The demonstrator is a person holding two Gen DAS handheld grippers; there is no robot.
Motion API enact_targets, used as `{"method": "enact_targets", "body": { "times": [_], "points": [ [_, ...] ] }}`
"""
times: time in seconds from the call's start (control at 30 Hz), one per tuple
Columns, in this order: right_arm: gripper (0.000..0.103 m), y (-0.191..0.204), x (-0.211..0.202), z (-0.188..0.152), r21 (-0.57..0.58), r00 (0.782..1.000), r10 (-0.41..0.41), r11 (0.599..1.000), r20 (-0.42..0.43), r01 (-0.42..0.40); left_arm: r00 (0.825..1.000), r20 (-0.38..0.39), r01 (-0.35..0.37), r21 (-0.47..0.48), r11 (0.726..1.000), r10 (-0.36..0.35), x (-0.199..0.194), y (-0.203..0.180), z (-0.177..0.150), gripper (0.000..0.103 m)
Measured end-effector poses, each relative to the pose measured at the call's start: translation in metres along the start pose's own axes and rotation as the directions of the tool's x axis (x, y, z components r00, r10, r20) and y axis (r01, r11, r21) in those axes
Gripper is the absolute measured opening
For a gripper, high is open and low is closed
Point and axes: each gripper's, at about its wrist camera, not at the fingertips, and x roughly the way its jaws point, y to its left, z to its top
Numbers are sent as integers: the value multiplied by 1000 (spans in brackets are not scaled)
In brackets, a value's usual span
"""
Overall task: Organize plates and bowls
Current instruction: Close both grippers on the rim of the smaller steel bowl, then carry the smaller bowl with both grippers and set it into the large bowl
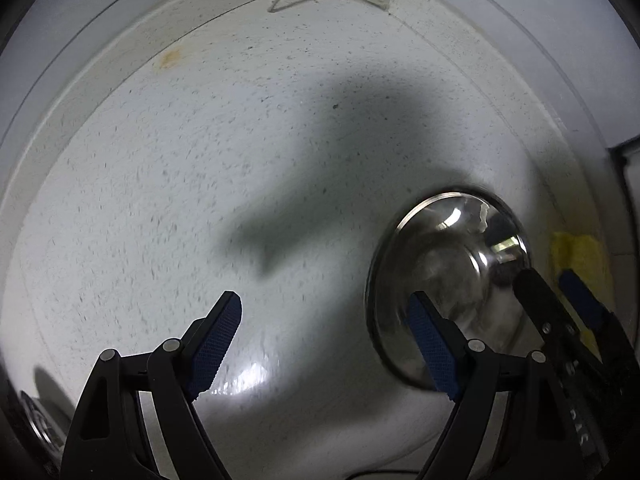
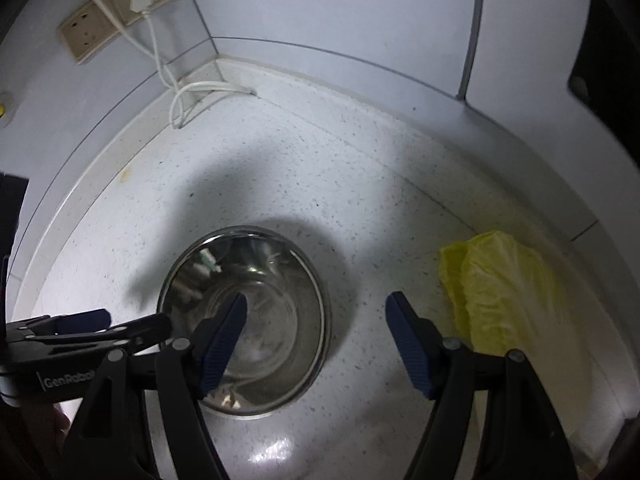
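A shiny steel bowl (image 2: 256,320) stands upright on the white speckled counter (image 2: 360,184). It also shows in the left wrist view (image 1: 444,276) at the right. My right gripper (image 2: 316,312) is open and empty; its left finger hangs over the bowl, its right finger outside the rim. My left gripper (image 1: 324,316) is open and empty over bare counter (image 1: 200,184), left of the bowl. The right gripper also shows in the left wrist view (image 1: 556,292) at the bowl's far side. The left gripper's tips (image 2: 120,322) appear at the left of the right wrist view.
A yellow cloth (image 2: 500,292) lies on the counter right of the bowl. A white cable (image 2: 192,96) runs from wall sockets (image 2: 116,8) down to the back corner. Another steel rim (image 1: 36,420) shows at the lower left of the left wrist view.
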Motion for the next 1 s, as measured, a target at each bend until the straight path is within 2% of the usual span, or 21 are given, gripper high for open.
{"method": "enact_targets", "body": {
  "times": [0.3, 0.47, 0.53, 0.57, 0.6, 0.67, 0.77, 0.83, 1.0],
  "points": [
    [71, -19, 25, 1, 94, 998, 30, 995, -58, -24, 998, -65, -12, -37, 999, 10, 29, -11, 14, 81],
    [68, -16, 31, 0, 87, 997, -13, 996, -78, 20, 998, -58, -24, -34, 999, 22, 37, -15, 17, 79],
    [50, -12, 33, -1, 82, 996, -17, 996, -91, 24, 999, -36, -25, -2, 1000, 25, 34, -20, 15, 67],
    [31, -9, 32, -2, 88, 996, 23, 996, -87, -15, 1000, -22, -9, 15, 1000, 9, 31, -24, 15, 42],
    [15, -4, 31, -2, 90, 995, 48, 995, -87, -40, 1000, -20, 22, 45, 999, -21, 28, -31, 13, 22],
    [15, 9, 28, -1, 58, 996, -31, 998, -89, 36, 999, -46, -3, 68, 998, 7, 25, -39, 10, 21],
    [14, 3, 27, -5, 103, 994, 24, 995, -103, -13, 996, -77, 35, 8, 999, -34, 25, -26, 8, 18],
    [14, 7, 22, -11, 87, 994, 24, 996, -109, -14, 995, -86, 45, 6, 999, -44, 20, -23, 1, 18],
    [14, 35, -3, -26, 46, 995, 25, 999, -92, -21, 999, -44, 30, 0, 1000, -30, -9, -1, -27, 17]
  ]
}}
